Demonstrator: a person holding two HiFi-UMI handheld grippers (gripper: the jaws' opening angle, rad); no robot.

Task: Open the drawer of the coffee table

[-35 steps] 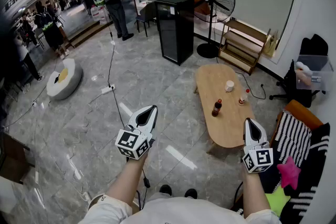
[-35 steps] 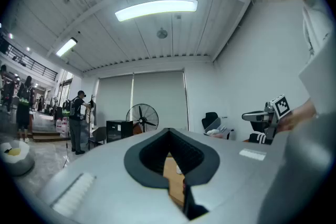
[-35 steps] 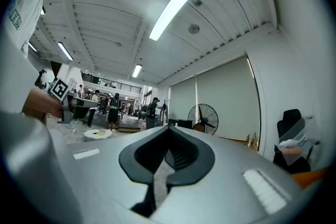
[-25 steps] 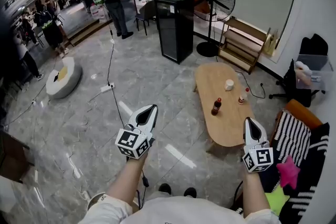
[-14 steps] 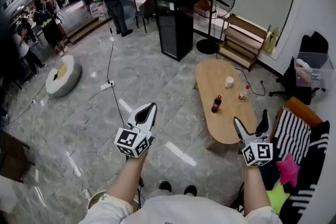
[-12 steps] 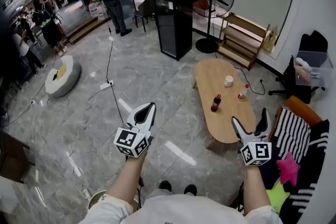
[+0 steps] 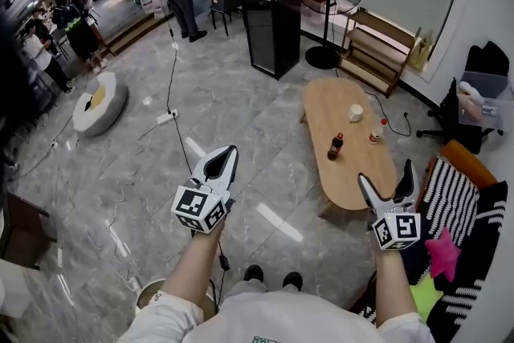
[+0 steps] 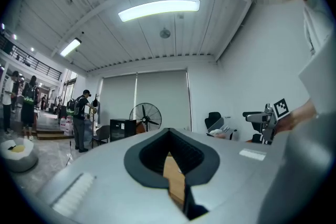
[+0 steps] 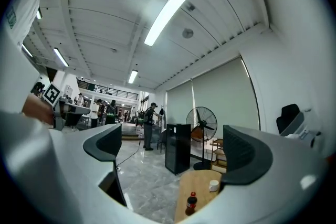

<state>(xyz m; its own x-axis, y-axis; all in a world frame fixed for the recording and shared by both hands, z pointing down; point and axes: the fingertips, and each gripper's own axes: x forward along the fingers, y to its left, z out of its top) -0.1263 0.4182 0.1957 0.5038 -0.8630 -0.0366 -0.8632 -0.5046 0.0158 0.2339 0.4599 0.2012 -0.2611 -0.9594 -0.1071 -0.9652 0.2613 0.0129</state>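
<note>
The person is standing on the grey floor [image 7: 241,116], and the task is judged to be only starting. The oval wooden counter [image 7: 345,104] is lying in the right half of the head view, apart from both tools, and is carrying a dark bottle [image 7: 335,147] and a white cup [image 7: 355,113]. No drawer front is showing from this angle, so which side it sits on cannot be told, and nothing suggests it is being pulled out yet.

The left tool [image 7: 229,153] is pointing out level at the lower middle of the frame, its jaws pressed together on nothing. The right tool [image 7: 386,181], at the lower right, is aiming toward the near end of the counter. Its jaws have just been opening and are standing spread wide, with nothing between them.

Everything is left to do: approaching the counter, finding the drawer's handle, gripping it and pulling.
</note>
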